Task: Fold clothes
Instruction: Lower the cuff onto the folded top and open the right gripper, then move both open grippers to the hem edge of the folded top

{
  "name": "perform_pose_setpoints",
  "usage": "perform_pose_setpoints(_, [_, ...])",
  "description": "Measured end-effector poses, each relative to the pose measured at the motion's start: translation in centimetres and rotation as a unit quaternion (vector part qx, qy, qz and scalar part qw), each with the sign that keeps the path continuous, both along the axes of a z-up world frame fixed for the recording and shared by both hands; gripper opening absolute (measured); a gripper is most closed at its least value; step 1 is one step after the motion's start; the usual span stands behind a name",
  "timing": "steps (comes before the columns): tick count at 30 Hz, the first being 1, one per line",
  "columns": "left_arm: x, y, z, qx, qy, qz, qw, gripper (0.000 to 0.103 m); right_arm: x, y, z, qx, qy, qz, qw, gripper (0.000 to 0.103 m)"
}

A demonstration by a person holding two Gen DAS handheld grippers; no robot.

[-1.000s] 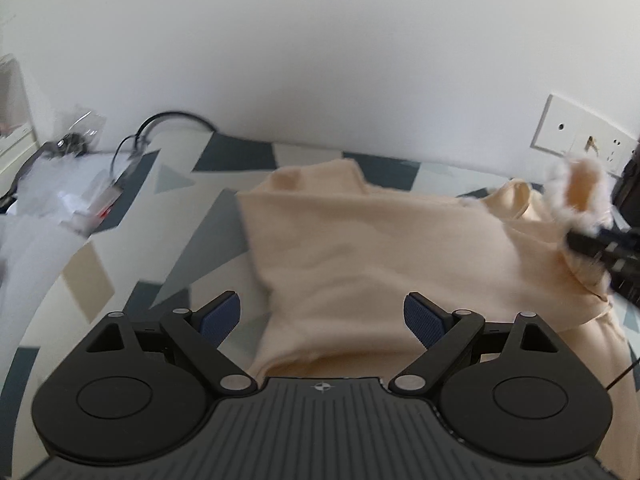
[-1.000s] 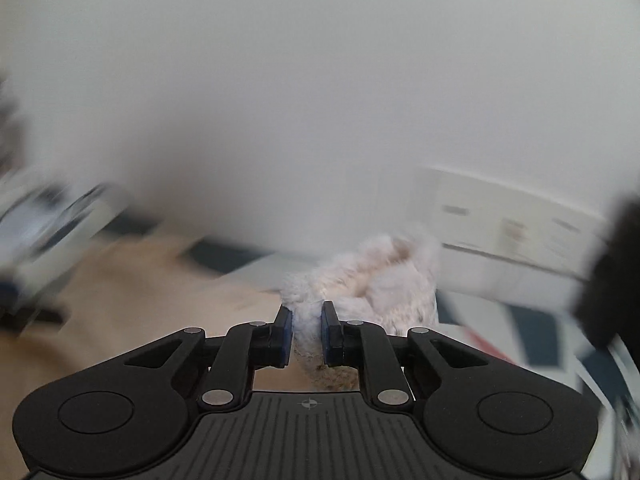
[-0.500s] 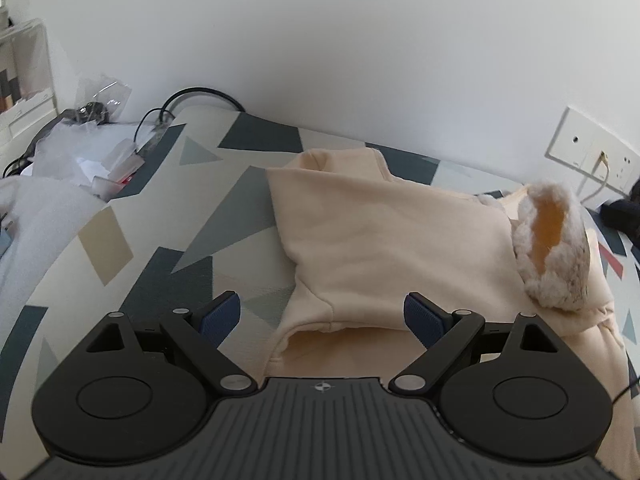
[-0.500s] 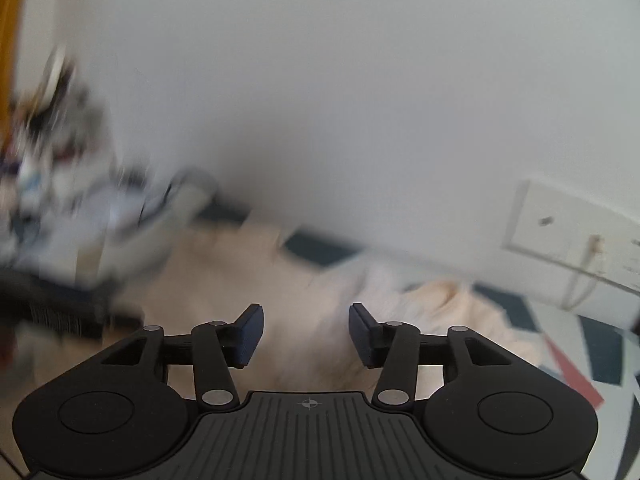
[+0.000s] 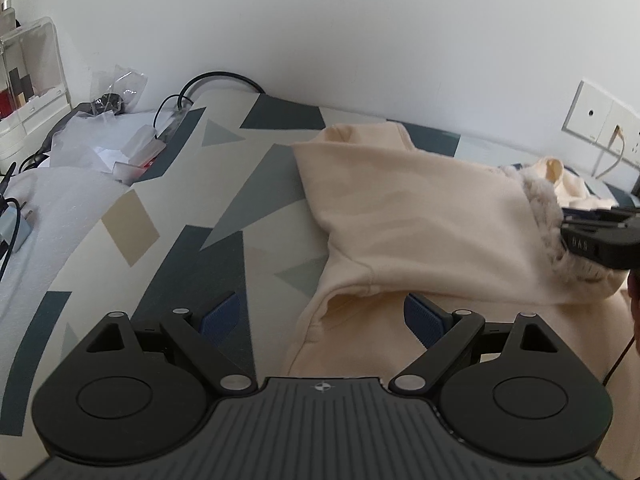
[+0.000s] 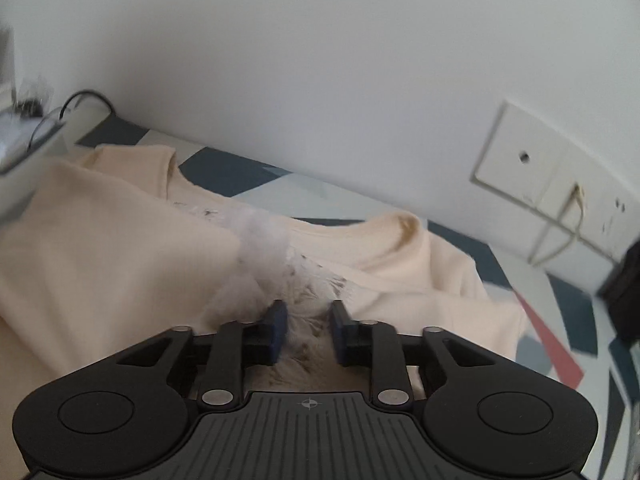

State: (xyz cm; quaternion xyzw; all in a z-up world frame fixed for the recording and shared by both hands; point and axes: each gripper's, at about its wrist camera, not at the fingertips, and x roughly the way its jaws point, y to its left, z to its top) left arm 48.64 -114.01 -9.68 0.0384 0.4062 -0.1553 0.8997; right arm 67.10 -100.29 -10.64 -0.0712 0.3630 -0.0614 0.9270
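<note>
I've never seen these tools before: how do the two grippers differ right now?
The left gripper has its jaws spread wide, while the right gripper has them much closer together. The left one holds nothing and hangs over the cream sweatshirt's edge; the right one has the fluffy lining between its fingers, though contact is unclear. Both are black with blue pads.

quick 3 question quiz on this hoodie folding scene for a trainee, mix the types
1. True or false: the left gripper is shut on the cream hoodie.
2. Which part of the hoodie lies between the right gripper's fingers? A) a cuff B) the fluffy lining C) a drawstring
3. Fill in: the hoodie lies on a sheet with a ______ pattern.

Key
1. False: its jaws stand wide apart.
2. B
3. geometric (triangles and blocks)
</note>
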Motion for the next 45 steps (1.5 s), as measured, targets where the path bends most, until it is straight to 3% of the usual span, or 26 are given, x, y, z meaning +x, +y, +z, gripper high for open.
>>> perform_pose_setpoints(2, [-0.3,0.3,0.0,0.005,0.002,-0.006,1.0,0.091,0.2,-0.3,0.2,0.006,0.003,-0.005,1.0,0.02])
perform_pose_setpoints(4, [-0.6,0.9,0.5,0.001,0.007,-0.026,0.9996,0.091,-0.3,-1.4,1.1,0.027,-0.002,-0.032,0.999,0.042])
perform_pose_setpoints(5, [-1.0,1.2,0.9,-0.002,0.006,-0.04,0.9992,0.091,-1.1,-2.4,1.9,0.047,-0.011,-0.046,0.998,0.059])
perform_pose_setpoints(10, [-2.3,3.2,1.7,-0.007,0.023,-0.066,0.9975,0.091,-7.9,-6.9,5.8,0.136,-0.074,-0.13,0.979,0.067])
perform_pose_setpoints(15, [-3.3,5.6,1.2,-0.029,0.059,-0.051,0.9965,0.091,-18.1,-10.3,6.9,0.218,-0.129,-0.239,0.938,0.077])
perform_pose_setpoints(18, [-4.6,6.3,0.8,-0.023,0.064,-0.064,0.9956,0.091,-23.5,-10.5,6.4,0.217,-0.123,-0.26,0.933,0.082])
perform_pose_setpoints(24, [-7.1,6.7,0.6,-0.007,0.065,-0.084,0.9944,0.09,-29.8,-9.9,4.8,0.185,-0.076,-0.269,0.942,0.082])
perform_pose_setpoints(31, [-9.4,8.2,1.8,-0.02,0.056,-0.049,0.997,0.09,-34.9,-12.3,7.4,0.203,-0.102,-0.29,0.93,0.081])
perform_pose_setpoints(34, [-10.5,8.6,2.2,0.016,0.034,-0.024,0.999,0.09,-36.5,-14.0,8.4,0.204,-0.1,-0.285,0.931,0.081])
perform_pose_setpoints(37, [-11.3,8.5,2.3,0.027,0.034,-0.022,0.9988,0.09,-37.9,-15.5,9.2,0.198,-0.104,-0.289,0.931,0.081])
perform_pose_setpoints(45, [-13.3,7.4,1.2,0.028,0.054,-0.007,0.9981,0.091,-40.4,-18.8,7.1,0.247,-0.107,-0.32,0.908,0.081])
